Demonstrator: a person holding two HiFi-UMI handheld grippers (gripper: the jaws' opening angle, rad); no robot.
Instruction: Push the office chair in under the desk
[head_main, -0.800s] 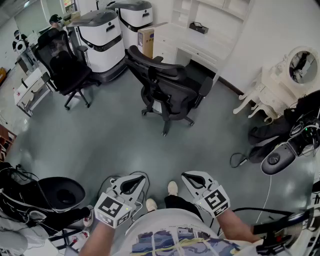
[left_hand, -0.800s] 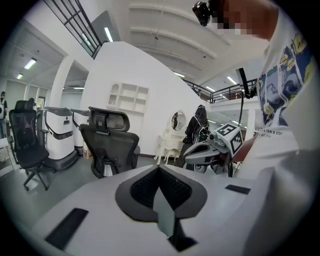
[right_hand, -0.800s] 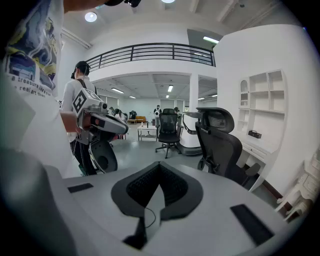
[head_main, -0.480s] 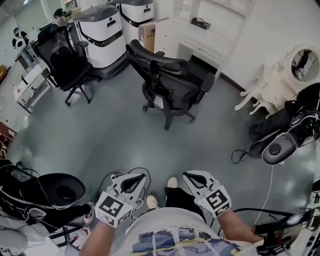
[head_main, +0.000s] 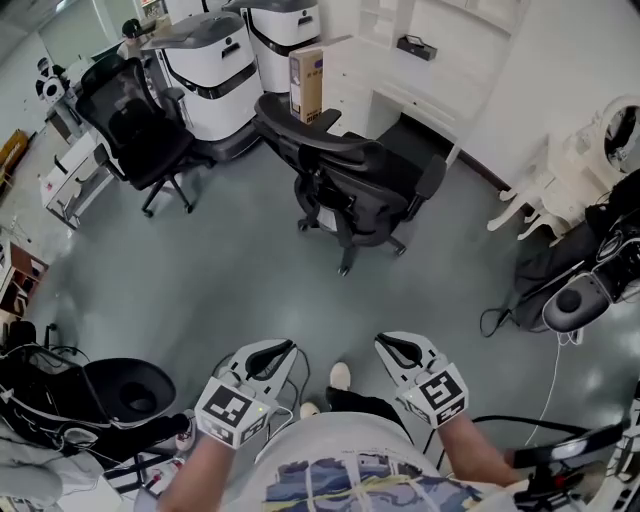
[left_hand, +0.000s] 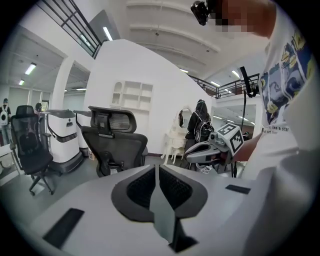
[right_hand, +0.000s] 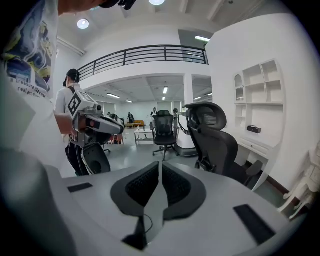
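A black mesh office chair stands on the grey floor in front of a white desk set against the far wall, its backrest turned toward me. The chair also shows ahead in the left gripper view and at the right of the right gripper view. My left gripper and right gripper are held low near my body, well short of the chair. Both are shut with nothing between the jaws.
A second black office chair stands at the far left beside two white machines. A cardboard box sits by the desk. A white ornate chair, bags and cables lie at the right; a black bin at lower left.
The chair and desk have slid lower and slightly right in the head view, so I have come a little closer to them. Both grippers keep their place near my body, still shut.
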